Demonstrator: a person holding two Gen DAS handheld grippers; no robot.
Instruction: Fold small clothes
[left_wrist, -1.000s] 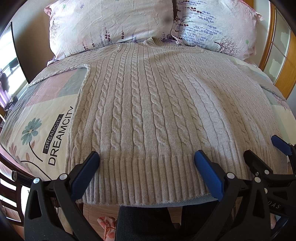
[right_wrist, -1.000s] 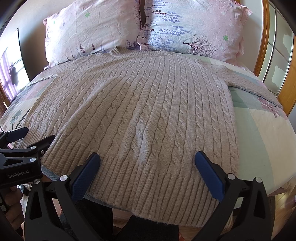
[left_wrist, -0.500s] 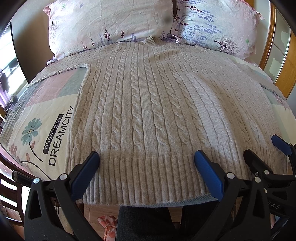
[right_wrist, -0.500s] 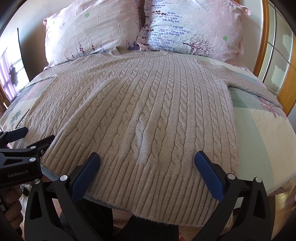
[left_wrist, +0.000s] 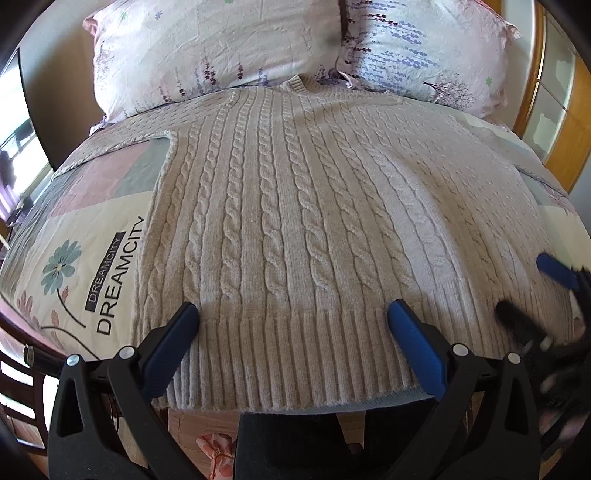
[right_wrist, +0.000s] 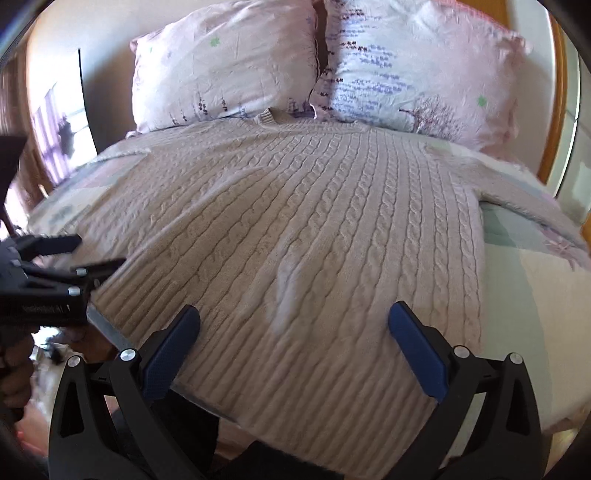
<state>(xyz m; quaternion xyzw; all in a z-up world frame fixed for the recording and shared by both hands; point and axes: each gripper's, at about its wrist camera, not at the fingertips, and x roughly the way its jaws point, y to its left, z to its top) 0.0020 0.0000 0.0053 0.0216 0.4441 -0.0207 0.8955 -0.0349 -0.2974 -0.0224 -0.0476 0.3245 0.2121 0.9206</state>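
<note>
A beige cable-knit sweater (left_wrist: 295, 229) lies flat, face up, on the bed, collar toward the pillows and ribbed hem at the near edge; it also shows in the right wrist view (right_wrist: 314, 240). My left gripper (left_wrist: 293, 314) is open and empty, its blue pads over the hem on the left half. My right gripper (right_wrist: 293, 314) is open and empty over the hem on the right half. The right gripper shows blurred at the right edge of the left wrist view (left_wrist: 532, 295). The left gripper shows at the left edge of the right wrist view (right_wrist: 85, 254).
Two pink floral pillows (left_wrist: 221, 55) (right_wrist: 424, 74) stand at the head of the bed. The quilt (left_wrist: 92, 258) has a flower print and "DREAMCITY" lettering left of the sweater. A wooden frame (left_wrist: 569, 147) runs on the right. The bed's near edge drops to the floor.
The right gripper has risen and pulled back a little; its view is blurred and shows more of the pillows. The left gripper has stayed still. The sweater has not moved.
</note>
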